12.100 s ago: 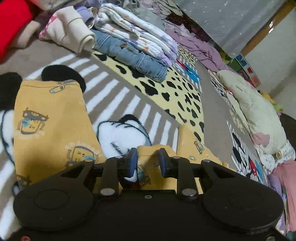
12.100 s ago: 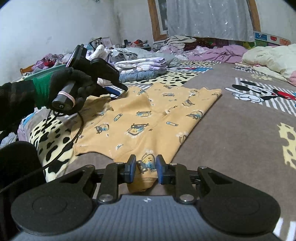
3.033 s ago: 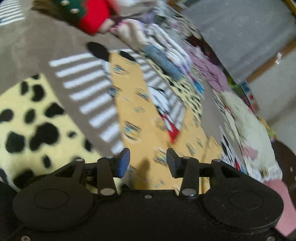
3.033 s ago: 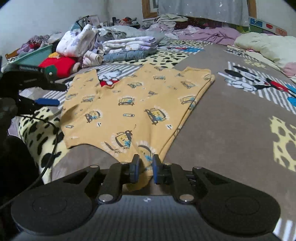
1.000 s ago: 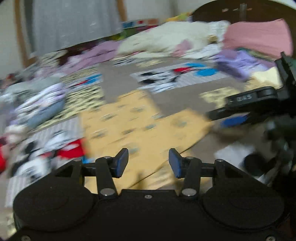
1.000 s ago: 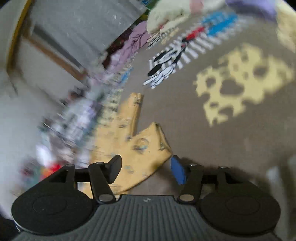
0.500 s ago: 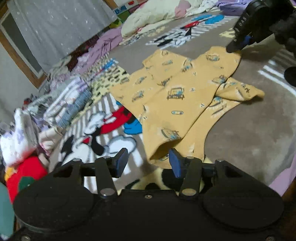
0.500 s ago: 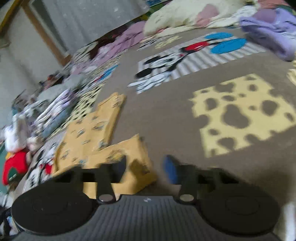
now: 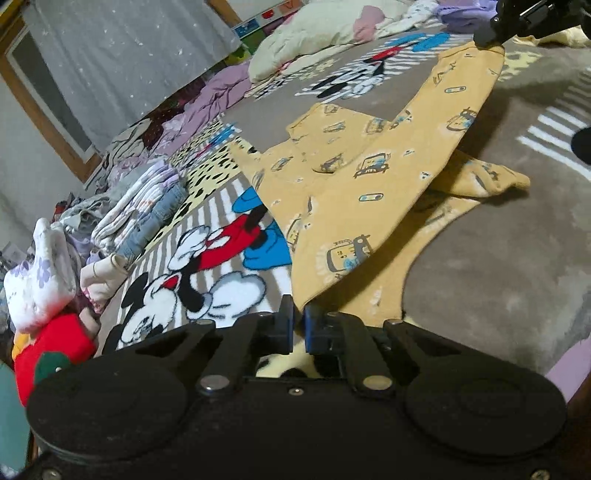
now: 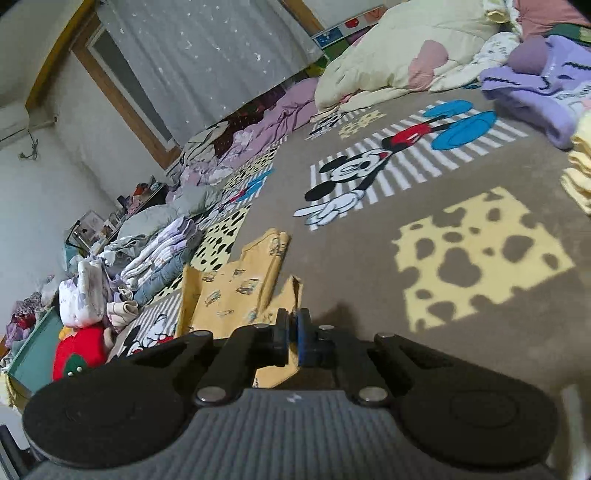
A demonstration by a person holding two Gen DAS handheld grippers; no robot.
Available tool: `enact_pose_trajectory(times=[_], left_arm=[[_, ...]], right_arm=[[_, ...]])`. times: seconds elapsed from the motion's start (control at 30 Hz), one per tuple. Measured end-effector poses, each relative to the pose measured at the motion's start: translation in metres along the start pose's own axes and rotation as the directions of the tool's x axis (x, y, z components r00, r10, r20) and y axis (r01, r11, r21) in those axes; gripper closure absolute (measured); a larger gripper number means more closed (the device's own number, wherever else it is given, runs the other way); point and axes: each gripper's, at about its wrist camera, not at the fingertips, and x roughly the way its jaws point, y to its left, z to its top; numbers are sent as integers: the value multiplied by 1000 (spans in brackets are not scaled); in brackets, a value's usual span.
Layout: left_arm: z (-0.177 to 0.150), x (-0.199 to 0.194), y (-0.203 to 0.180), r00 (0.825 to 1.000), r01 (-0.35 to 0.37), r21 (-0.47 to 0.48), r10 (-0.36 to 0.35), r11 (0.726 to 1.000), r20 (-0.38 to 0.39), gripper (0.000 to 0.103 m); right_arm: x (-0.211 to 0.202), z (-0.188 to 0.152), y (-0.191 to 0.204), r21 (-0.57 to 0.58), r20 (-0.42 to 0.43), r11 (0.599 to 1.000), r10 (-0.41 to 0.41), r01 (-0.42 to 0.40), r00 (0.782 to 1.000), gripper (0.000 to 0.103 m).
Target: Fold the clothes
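Note:
A yellow printed garment lies on the cartoon blanket, one edge lifted and stretched between both grippers. My left gripper is shut on its near corner. My right gripper is shut on the opposite corner of the garment; it also shows at the top right of the left wrist view, holding the fabric up. A loose sleeve lies underneath.
A stack of folded clothes and a red and white pile lie to the left. A cream duvet and purple clothes lie at the far right. A curtained window is behind.
Both grippers were open half a second ago and have closed on the garment's corners. The garment's edge has been lifted and pulled taut between them.

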Motion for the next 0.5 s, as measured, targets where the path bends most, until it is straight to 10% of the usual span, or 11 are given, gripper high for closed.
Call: enact_pose_trajectory(times=[0.3,0.5], left_arm=[[2,-8,-12,1000,-12,43,11,999,9,98],[5,-9,-17,1000,-4,48,3,999,19,99]], right_arm=[[6,-22,-33,70,-62,997,-37,42,997,97],[-15,-12,-23,57,47,998,1,-4,999,97]])
